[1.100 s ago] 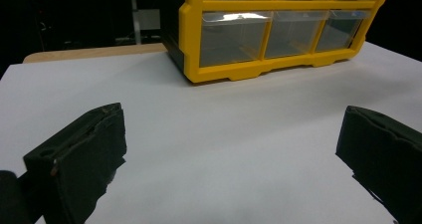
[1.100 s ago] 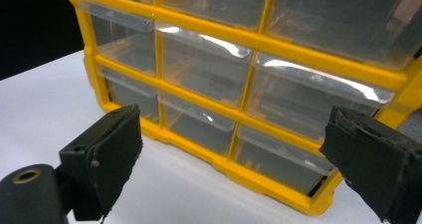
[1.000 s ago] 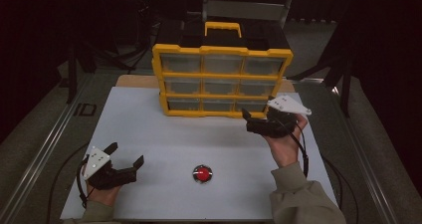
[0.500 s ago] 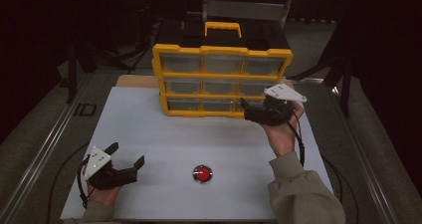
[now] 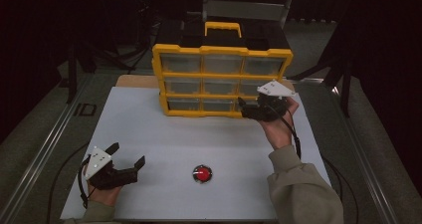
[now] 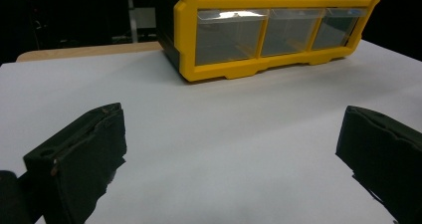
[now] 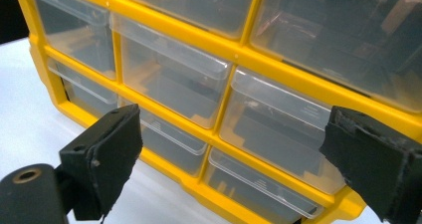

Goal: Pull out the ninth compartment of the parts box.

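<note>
A yellow drawer cabinet (image 5: 221, 77) with clear plastic drawers stands at the back of the white board (image 5: 149, 129). My right gripper (image 5: 244, 109) is open and held up right in front of the cabinet's lower right drawers. In the right gripper view its jaws (image 7: 234, 134) stand wide apart, and a clear drawer (image 7: 278, 129) of the middle row lies between them, untouched. My left gripper (image 5: 127, 155) rests open at the board's near left with nothing in it. In the left gripper view (image 6: 229, 144) it faces bare board and the cabinet (image 6: 268, 30). A small red round object (image 5: 202, 173) lies at the near middle.
The cabinet has a yellow carrying handle (image 5: 222, 27) on top. Metal rails (image 5: 50, 144) run along both sides of the table. Dark stands and cables sit behind the cabinet. Open board lies between the two grippers.
My right gripper has moved forward and a little left, closing in on the cabinet's lower right drawers. The left gripper and the red object have stayed put.
</note>
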Motion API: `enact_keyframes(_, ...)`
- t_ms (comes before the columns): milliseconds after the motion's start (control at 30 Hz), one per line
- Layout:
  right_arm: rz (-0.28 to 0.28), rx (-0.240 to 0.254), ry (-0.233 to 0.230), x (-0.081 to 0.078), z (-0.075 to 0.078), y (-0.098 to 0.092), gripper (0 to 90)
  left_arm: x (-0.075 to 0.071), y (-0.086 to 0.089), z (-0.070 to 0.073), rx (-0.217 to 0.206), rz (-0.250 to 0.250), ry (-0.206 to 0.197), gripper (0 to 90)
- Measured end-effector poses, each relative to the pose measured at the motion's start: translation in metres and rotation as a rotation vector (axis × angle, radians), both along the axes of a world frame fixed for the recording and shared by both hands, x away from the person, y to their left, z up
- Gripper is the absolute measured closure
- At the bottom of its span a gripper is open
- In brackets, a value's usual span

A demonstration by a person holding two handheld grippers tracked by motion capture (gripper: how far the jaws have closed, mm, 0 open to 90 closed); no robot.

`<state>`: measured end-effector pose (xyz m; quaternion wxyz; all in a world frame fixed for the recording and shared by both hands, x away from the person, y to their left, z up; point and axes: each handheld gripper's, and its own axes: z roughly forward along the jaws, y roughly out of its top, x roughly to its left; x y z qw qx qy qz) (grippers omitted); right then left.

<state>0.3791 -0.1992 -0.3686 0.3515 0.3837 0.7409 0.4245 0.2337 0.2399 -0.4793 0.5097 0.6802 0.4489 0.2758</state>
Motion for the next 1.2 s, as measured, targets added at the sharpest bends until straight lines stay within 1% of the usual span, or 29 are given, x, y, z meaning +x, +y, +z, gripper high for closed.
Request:
enact_keyframes(133, 0.006, -0.028, 0.003, 0.005, -0.004, 0.002, 8.1, 0.0, 0.0, 0.0, 0.001, -0.001, 0.0, 0.0)
enact_keyframes(267, 0.016, -0.067, 0.01, 0.012, -0.011, 0.004, 8.3, 0.0, 0.0, 0.0, 0.001, 0.0, 0.0, 0.0)
enact_keyframes(333, 0.016, -0.071, 0.012, 0.013, -0.012, 0.004, 8.3, 0.0, 0.0, 0.0, 0.003, 0.0, 0.001, 0.0)
enact_keyframes(400, 0.012, -0.096, 0.012, 0.016, -0.014, 0.004, 8.3, 0.0, 0.0, 0.0, 0.001, 0.0, 0.0, 0.0)
enact_keyframes(567, 0.002, -0.139, 0.013, 0.022, -0.021, 0.005, 8.3, 0.0, 0.0, 0.0, 0.001, -0.001, -0.001, 0.1)
enact_keyframes(667, -0.001, -0.144, 0.017, 0.024, -0.023, 0.004, 8.2, 0.0, 0.0, 0.0, 0.003, 0.0, 0.0, 0.0)
enact_keyframes(767, -0.004, -0.16, 0.012, 0.025, -0.024, 0.004, 8.1, 0.0, 0.0, 0.0, 0.003, -0.001, 0.0, 0.0)
enact_keyframes(1200, -0.007, -0.257, 0.003, 0.029, -0.036, 0.007, 8.2, 0.0, 0.0, 0.0, 0.003, -0.001, 0.001, 0.0)
